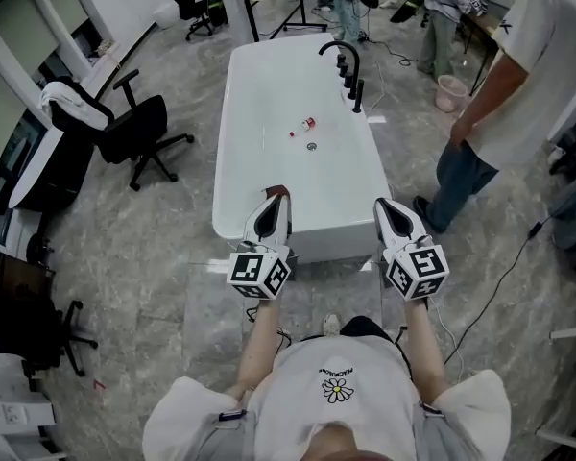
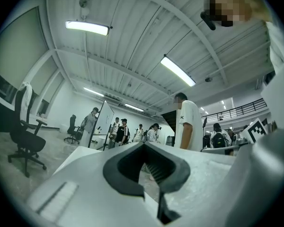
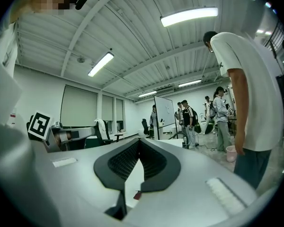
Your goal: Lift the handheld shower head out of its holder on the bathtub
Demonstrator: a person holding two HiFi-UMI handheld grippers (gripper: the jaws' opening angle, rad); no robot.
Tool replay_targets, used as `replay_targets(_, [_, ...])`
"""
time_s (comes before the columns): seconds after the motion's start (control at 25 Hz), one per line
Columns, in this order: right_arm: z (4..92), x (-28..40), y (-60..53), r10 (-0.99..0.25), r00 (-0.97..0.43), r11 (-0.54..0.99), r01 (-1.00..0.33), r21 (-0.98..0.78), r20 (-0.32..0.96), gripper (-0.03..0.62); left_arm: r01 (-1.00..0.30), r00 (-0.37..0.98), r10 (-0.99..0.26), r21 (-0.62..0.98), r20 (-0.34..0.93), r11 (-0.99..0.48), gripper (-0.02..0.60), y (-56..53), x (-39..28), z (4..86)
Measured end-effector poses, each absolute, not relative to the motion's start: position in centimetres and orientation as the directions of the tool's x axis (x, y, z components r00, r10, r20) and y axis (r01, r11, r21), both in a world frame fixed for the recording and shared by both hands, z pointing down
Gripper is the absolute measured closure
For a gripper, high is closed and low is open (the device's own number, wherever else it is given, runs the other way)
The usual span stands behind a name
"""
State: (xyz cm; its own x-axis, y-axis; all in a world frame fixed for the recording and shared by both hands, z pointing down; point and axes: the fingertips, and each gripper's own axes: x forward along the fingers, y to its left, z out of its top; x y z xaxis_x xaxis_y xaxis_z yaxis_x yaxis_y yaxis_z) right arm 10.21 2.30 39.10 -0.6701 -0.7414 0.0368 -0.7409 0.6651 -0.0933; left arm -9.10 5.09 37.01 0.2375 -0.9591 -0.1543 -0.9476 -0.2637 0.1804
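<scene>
While the left gripper and right gripper hang over the near end of the one white tub, jaws closed on nothing, the shower head, slim and black, stands in its holder on the far right rim, nearest of the dark fittings by one curved spout. One red-and-white item lies inside. A bystander wears a white shirt marked "K"; print above a daisy logo is unreadable.
</scene>
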Motion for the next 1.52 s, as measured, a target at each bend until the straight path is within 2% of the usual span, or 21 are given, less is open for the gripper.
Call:
replay_targets(0.44, [39.6,7.0,-4.6,-0.718,-0.688,0.685,-0.726,-0.066,0.106,0.569,-0.942,0.208,-0.96,0.227,-0.187,-0.248,0.581,-0.2,-13.0,37.9])
replay_targets(0.96, [40.0,1.1,-16.1,-0.681,-0.726,0.717,-0.687,-0.116,0.091,0.568,-0.962,0.113,-0.978,0.227,-0.174,-0.152,0.581,-9.1,-18.5,38.2])
replay_targets(1.2, [42.4,0.9,-24.4,-0.67,-0.734,0.72,-0.679,-0.145,0.108,0.568,-0.968,0.147,-0.98,0.184,-0.137,-0.171,0.581,-18.8,-17.6,38.7])
replay_targets(1.52, [42.0,0.1,-33.8,-0.702,-0.706,0.694,-0.707,-0.132,0.093,0.568,-0.948,0.259,-0.957,0.155,-0.134,-0.278,0.581,-30.2,-16.1,37.2])
